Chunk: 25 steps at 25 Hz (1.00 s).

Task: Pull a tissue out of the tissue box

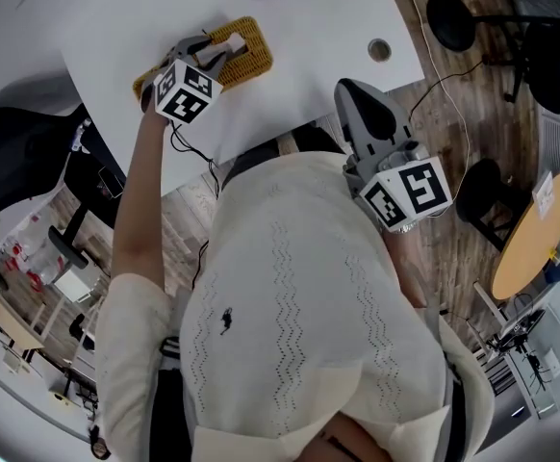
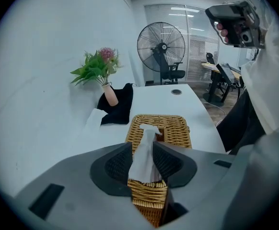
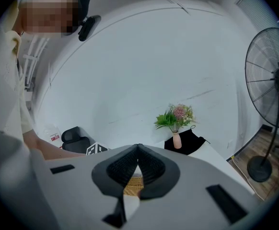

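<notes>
Woven wicker, honey-coloured, makes up the tissue box [image 1: 251, 54], which sits on the white desk [image 1: 309, 27] toward the person's left, close to the near edge. A white tissue [image 2: 143, 155] stands up out of the slot in the top of the box, its upper end folded over a little.

The left gripper [image 2: 142, 146] is reached out over the near end of the box, and its two dark ribbed fingers [image 2: 118, 164] are closed on the tissue, one pressing each side, with the paper showing above and below them. The lower end of the tissue reaches down to the wicker; I cannot tell whether it is clear of the slot.

The right gripper [image 1: 365, 99] is held back at the near edge of the desk, close to the person's chest and well apart from the box. Its fingers [image 3: 154, 169] meet at the tips with nothing between them.

Farther along the desk, beyond the box, a pink vase [image 2: 110, 95] of green leaves and a pink bloom stands against the white wall, with a black cloth [image 2: 119, 108] just beside it. A black standing fan [image 2: 161, 44] is on the floor past the far end of the desk.
</notes>
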Motion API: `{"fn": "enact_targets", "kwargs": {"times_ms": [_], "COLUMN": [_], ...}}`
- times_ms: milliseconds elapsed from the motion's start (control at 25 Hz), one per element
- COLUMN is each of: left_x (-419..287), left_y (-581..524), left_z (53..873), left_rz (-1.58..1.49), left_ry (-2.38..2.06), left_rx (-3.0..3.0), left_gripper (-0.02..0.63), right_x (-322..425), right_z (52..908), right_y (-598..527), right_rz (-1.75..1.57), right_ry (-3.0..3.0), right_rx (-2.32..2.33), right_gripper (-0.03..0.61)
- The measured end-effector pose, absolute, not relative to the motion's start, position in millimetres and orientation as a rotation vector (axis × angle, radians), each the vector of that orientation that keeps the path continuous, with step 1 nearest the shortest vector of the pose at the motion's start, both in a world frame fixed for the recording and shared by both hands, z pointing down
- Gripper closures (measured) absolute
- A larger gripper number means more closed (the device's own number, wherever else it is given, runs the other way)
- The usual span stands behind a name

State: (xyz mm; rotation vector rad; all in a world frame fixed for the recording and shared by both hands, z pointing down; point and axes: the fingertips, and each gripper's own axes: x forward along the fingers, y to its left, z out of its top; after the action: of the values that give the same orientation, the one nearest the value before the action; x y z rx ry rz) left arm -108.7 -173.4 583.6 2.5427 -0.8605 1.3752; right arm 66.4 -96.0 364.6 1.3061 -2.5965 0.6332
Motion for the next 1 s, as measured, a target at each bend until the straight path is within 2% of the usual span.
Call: {"fn": "enact_targets", "kwargs": {"times_ms": [240,440,1000], "left_x": [-106.9,-108.1,-104.5], "left_y": [-174.8,-172.2,-168.7], "left_z": [580.7,579.5,565.1], "left_rz": [1.368,1.363,1.333], "left_ry": [-0.883,-0.894,-0.984], "left_rx": [2.539,2.532,2.508], "left_gripper": [0.557,0.595,0.601], "right_x": [66.2,66.1,65.1], "right_z": [365.5,366.1,364.7], "right_y": [-97.1,-98.3,-105.5], "right_rz": [0.639,0.641,0.636], "right_ry": [-2.601,-2.605,-2.643], "right_rx": [1.293,1.282,1.195], "right_gripper": [0.577,0.577,0.577]}}
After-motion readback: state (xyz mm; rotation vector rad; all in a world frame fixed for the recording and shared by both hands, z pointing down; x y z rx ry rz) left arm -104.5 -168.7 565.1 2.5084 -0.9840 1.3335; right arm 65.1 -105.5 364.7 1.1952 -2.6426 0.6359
